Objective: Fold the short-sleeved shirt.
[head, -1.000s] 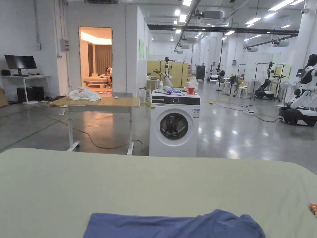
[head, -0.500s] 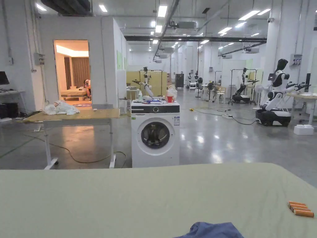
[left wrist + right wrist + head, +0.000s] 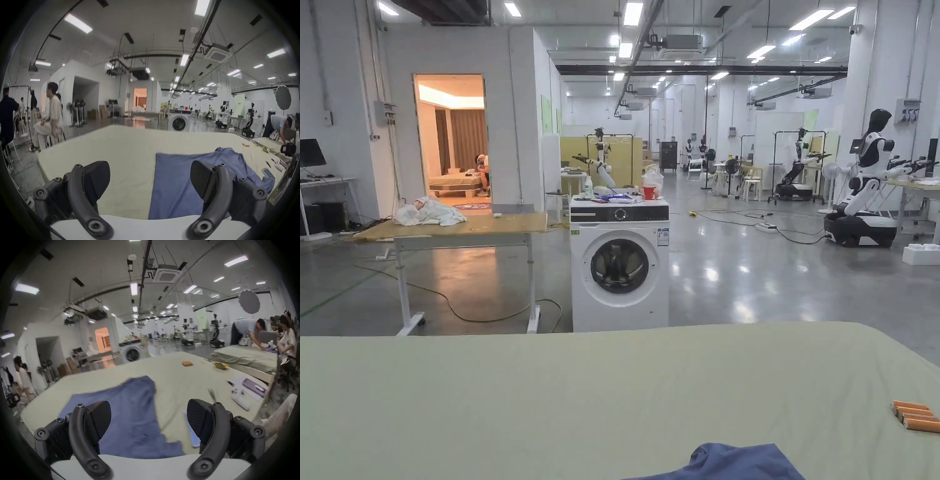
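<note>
- The setting was a large, brightly lit workshop hall, with a wide pale green cloth-covered table point(image 3: 550, 387) in the foreground and a white washing machine point(image 3: 619, 261) standing on the grey floor beyond it.
- The left gripper point(image 3: 150, 178) hovered over the near edge of the table with its jaws spread wide and nothing between them.
- The right gripper point(image 3: 149, 416) was likewise held wide apart and empty, low over the cloth.
- The blue short-sleeved shirt point(image 3: 186, 181) lay on the table just ahead of both grippers, touched by neither; in the head view just its far edge point(image 3: 731, 464) showed at the bottom.
- Its left side looked flat and straight-edged, while the right side was rumpled, with a sleeve bunched up.
- Judged from this, the folding was at most barely begun: the smoothing, the side folds and the final fold all appeared to be left.
- Farther out, small orange sticks point(image 3: 915, 417) lay near the table's right edge, and a phone point(image 3: 268, 173) rested right of the shirt.
- No brand or writing could be read; the sticker on the washing machine was too small to make out.
</note>
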